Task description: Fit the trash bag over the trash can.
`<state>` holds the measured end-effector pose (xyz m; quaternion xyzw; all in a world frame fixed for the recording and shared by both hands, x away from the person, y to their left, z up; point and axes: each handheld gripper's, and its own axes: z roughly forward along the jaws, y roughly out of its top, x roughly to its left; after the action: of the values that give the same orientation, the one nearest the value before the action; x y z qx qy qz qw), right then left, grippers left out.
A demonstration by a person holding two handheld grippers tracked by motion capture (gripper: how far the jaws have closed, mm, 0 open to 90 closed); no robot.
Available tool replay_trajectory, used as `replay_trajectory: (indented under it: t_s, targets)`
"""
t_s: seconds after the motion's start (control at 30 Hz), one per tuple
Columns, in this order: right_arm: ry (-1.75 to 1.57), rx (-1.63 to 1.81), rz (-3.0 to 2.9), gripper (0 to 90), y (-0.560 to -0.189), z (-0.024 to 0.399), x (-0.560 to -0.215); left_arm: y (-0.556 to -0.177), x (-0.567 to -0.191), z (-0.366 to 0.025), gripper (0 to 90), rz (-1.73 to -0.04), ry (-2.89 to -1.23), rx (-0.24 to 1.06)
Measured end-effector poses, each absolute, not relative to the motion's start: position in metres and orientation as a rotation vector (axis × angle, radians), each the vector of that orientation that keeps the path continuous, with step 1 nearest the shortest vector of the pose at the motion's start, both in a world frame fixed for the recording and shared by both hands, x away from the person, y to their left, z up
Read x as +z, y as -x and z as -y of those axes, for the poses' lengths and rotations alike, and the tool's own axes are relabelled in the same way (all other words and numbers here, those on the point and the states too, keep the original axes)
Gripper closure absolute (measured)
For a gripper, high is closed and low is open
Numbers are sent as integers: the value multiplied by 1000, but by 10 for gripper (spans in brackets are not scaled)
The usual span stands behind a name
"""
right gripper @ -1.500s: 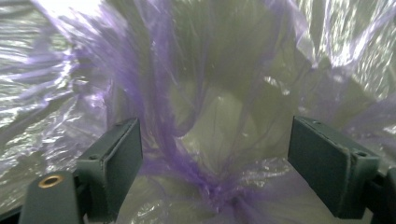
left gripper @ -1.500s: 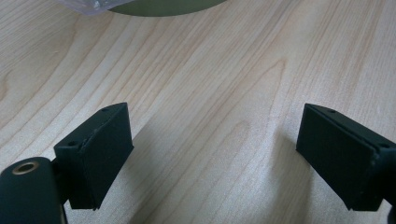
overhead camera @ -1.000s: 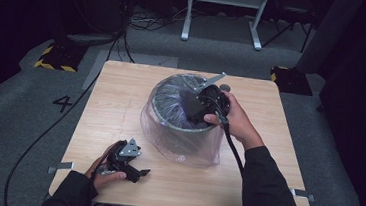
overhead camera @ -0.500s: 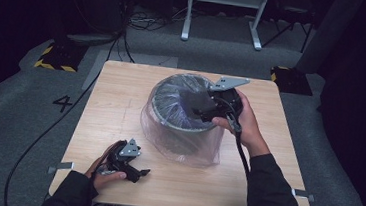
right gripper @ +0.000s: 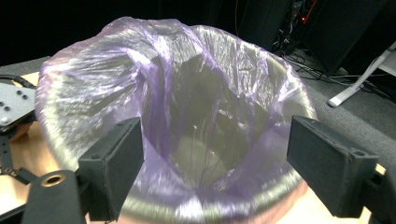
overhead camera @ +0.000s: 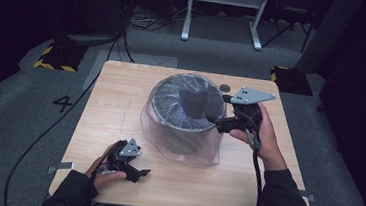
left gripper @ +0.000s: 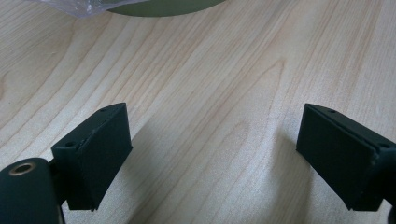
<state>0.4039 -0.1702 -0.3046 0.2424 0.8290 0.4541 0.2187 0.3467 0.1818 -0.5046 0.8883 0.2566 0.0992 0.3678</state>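
Note:
A round grey bin (overhead camera: pixel 158 108) lined with a clear purple-tinted plastic bag (overhead camera: pixel 187 151) stands at the middle of the wooden table (overhead camera: pixel 116 92). The bag hangs down over the outside of the bin. My right gripper (overhead camera: pixel 219 109) is held at the bin's right rim, pointing left at it, open with nothing between its jaws. In the right gripper view the bag (right gripper: pixel 187 93) and the bin (right gripper: pixel 60 154) lie just beyond that gripper (right gripper: pixel 215 135). My left gripper (overhead camera: pixel 141 172) rests open on the table near the front left. Bare wood lies between its jaws (left gripper: pixel 212 126).
The bin's foot (left gripper: pixel 163 5) sits just ahead of the left gripper. Grey carpet surrounds the table, with a painted "4" (overhead camera: pixel 64 103), cables (overhead camera: pixel 42 136), two yellow-and-black blocks (overhead camera: pixel 54 57) and a white stand (overhead camera: pixel 223 16) behind.
My right gripper has drawn back from over the bin's opening to the right, outside its rim. The left gripper has stayed put.

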Motion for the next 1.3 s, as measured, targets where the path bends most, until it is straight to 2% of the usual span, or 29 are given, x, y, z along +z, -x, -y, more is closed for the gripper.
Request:
replay_trajectory:
  t_s: [0.6,1.07,1.3]
  targets:
    - [-669,1208,-2240,179,-371,204,-323,-347,-505,-182,97,-659,-2281,255]
    - [-711,1125,-2278,177,-357,222,-375,-347,-504,-182,93,-656,-2285,252]
    - [-755,1071,-2315,176,-352,234,-414,-347,-504,-181,93,-656,-2285,252]
